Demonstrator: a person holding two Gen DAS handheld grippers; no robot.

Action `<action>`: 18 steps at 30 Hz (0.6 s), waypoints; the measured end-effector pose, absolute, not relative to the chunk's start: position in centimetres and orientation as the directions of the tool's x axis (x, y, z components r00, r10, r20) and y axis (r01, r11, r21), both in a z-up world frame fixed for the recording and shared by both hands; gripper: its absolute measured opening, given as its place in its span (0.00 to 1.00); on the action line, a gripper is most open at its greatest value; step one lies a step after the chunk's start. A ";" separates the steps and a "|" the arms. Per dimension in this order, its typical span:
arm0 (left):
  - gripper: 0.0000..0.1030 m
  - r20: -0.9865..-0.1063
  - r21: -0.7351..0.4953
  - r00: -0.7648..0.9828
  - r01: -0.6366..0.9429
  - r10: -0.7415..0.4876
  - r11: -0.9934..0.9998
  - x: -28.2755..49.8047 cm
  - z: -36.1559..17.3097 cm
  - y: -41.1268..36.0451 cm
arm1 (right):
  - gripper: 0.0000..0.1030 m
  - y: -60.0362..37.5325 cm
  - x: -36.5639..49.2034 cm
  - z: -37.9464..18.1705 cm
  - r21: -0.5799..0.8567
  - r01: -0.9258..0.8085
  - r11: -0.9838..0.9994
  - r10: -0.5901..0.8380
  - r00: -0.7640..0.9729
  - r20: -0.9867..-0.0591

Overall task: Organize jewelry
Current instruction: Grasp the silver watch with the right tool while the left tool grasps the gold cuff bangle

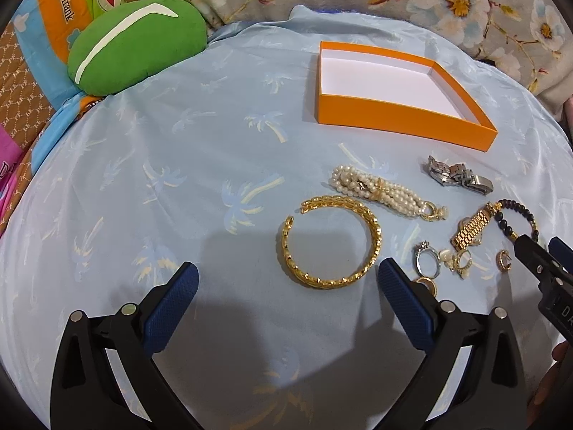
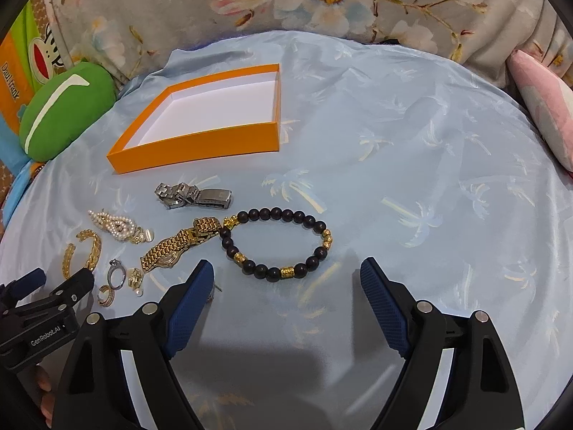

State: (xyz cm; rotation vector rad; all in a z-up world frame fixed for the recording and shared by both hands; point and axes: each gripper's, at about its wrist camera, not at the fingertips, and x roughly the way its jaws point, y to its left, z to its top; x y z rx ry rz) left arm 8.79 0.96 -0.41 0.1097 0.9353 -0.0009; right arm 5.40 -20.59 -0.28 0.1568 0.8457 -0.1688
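Both grippers stand spread and empty: left gripper lines up on the gold bangle, right gripper on the dark bead bracelet at its 12 o'clock. Orange box, white-lined and empty, waits at 11 o'clock, presumably for sorting.

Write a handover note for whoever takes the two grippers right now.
Left gripper: open, empty, over the cloth near the gold bangle.
Right gripper: open, empty, facing the black bead bracelet.
Orange box: empty, at the back.
On the cloth in front of it: pearl bracelet, silver watch, gold watch, rings and earrings.
Done: nothing boxed.
Left: move every piece into the box.
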 end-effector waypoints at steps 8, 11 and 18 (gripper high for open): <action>0.95 -0.798 0.098 0.601 0.049 0.049 0.994 9.2 -0.4 0.7 | 0.76 -20.7 6.5 -0.6 0.072 0.211 0.975 -0.080 0.634 -0.769; 0.95 -0.798 0.093 0.601 0.049 0.045 0.994 9.2 -0.5 0.8 | 0.76 -20.7 6.5 -0.6 0.074 0.208 0.975 -0.078 0.637 -0.767; 0.95 -0.797 0.081 0.603 0.044 0.038 0.996 9.3 -0.3 1.3 | 0.75 -21.1 5.8 -0.4 0.100 0.217 0.971 -0.069 0.655 -0.753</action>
